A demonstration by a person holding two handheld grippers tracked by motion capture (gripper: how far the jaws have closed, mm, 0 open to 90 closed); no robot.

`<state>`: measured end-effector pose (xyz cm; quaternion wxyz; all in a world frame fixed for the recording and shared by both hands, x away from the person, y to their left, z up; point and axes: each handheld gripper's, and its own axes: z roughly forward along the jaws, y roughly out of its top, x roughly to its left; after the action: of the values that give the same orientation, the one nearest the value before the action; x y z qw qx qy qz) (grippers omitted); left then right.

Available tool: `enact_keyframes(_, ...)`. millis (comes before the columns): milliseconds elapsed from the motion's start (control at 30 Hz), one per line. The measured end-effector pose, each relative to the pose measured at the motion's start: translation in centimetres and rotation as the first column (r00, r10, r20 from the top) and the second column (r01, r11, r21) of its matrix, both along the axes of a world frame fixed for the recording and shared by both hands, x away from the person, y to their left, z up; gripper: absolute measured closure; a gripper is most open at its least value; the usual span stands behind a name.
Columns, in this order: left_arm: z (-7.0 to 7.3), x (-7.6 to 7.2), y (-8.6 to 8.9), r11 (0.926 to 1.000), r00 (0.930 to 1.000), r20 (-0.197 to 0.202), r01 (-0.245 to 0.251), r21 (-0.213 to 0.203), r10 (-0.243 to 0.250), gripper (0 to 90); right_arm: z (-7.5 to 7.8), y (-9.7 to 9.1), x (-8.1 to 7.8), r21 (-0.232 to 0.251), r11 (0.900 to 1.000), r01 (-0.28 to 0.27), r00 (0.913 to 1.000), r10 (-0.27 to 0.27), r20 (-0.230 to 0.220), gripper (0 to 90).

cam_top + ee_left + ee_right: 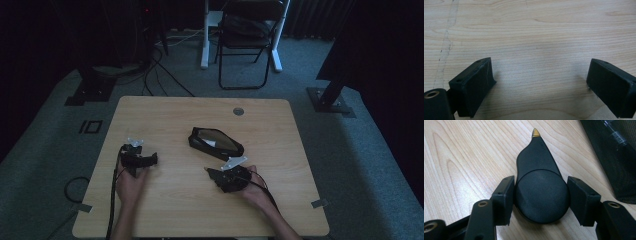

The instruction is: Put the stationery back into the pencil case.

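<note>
A black teardrop-shaped object with a small gold tip lies flat on the wooden table. My right gripper has a pad against each side of its round body and is shut on it. From above, the right gripper sits low on the table, just in front of a black mesh case. My left gripper is open over bare wood with nothing between its jaws. In the high view the left gripper rests near the table's left side.
The black mesh case lies close to the right of the held object. A round grommet sits near the table's far edge. A folding chair and cables stand on the floor beyond the table.
</note>
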<state>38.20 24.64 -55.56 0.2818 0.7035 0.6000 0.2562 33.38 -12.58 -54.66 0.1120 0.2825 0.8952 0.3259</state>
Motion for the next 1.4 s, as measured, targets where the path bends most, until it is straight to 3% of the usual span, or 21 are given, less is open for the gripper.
enact_keyframes(367,0.0,0.0,0.0,1.0,1.0,0.0,0.0,0.0,0.0,7.2,0.2,0.2,-0.2,-0.005,1.0,0.003,0.9997,-0.003,0.024,41.7)
enact_keyframes(1400,0.0,0.0,0.0,1.0,1.0,0.0,0.0,0.0,0.0,7.2,2.7,0.0,-0.9,0.032,0.9994,-0.012,0.9965,0.009,0.084,41.7)
